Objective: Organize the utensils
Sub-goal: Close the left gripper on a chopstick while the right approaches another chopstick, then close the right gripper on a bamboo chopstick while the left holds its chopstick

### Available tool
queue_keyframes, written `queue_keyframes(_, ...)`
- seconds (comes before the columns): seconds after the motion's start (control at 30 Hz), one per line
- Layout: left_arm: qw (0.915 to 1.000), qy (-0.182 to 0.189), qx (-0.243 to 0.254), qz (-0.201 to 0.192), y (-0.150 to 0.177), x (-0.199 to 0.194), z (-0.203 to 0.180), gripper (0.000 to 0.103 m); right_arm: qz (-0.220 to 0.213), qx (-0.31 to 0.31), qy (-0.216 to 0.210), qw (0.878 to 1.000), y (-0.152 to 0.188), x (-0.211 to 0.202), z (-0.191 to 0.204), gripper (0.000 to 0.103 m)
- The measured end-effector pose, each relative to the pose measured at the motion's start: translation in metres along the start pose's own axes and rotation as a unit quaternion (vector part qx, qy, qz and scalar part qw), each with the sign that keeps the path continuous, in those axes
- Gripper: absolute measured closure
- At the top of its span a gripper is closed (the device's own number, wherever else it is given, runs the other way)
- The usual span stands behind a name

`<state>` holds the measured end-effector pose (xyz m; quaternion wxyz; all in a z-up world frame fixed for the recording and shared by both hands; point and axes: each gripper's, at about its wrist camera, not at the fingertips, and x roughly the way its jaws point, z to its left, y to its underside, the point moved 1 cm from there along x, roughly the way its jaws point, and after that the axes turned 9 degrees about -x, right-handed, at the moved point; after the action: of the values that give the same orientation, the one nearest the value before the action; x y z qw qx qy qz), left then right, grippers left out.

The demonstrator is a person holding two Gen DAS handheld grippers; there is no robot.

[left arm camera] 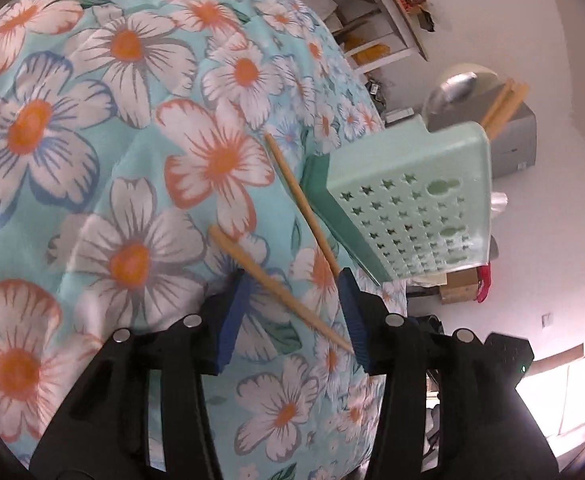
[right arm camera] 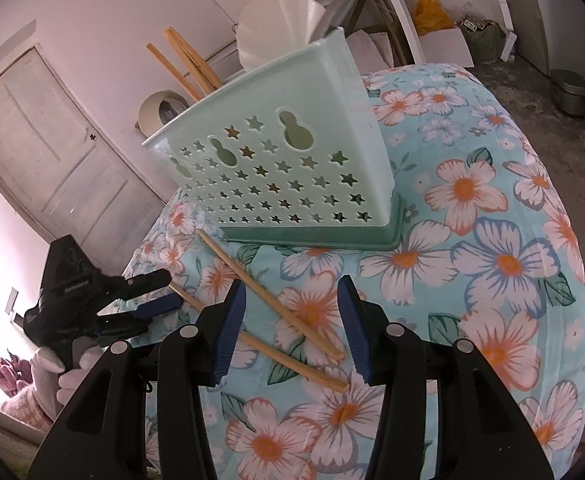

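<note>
A mint green utensil holder (left arm camera: 412, 204) (right arm camera: 284, 160) with star holes stands on the floral cloth (left arm camera: 112, 160) (right arm camera: 472, 260). It holds several wooden chopsticks (right arm camera: 184, 64) (left arm camera: 504, 106) and a metal utensil (left arm camera: 452, 88). Two loose chopsticks lie on the cloth in front of it: one (left arm camera: 300, 204) (right arm camera: 268, 292) nearer the holder, the other (left arm camera: 280, 288) (right arm camera: 260, 340) closer to me. My left gripper (left arm camera: 292, 312) is open with both chopsticks lying between its fingers. My right gripper (right arm camera: 292, 328) is open just above the same chopsticks. The left gripper also shows in the right wrist view (right arm camera: 160, 296).
The cloth covers a rounded table whose edge drops off near the holder (left arm camera: 388, 160). Shelves (left arm camera: 380, 12) and boxes (right arm camera: 444, 36) stand behind. A white door (right arm camera: 52, 152) is at the left and a metal bin (right arm camera: 572, 92) sits on the floor.
</note>
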<state>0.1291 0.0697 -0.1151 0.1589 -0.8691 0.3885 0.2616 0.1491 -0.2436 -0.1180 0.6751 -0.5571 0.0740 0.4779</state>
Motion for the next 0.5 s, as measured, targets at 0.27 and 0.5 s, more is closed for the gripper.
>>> queue_keyframes(0.27, 0.9989, -0.027, -0.035, -0.014, -0.006, 0.006, 0.001, 0.061, -0.002, 0.005, 0.004, 1.0, 0.001, -0.005, -0.002, 0.056)
queue_keyframes(0.5, 0.9963, -0.074, -0.021, -0.039, -0.003, 0.014, -0.009, 0.083, -0.003, -0.001, 0.006, 1.0, 0.001, -0.007, 0.003, 0.056)
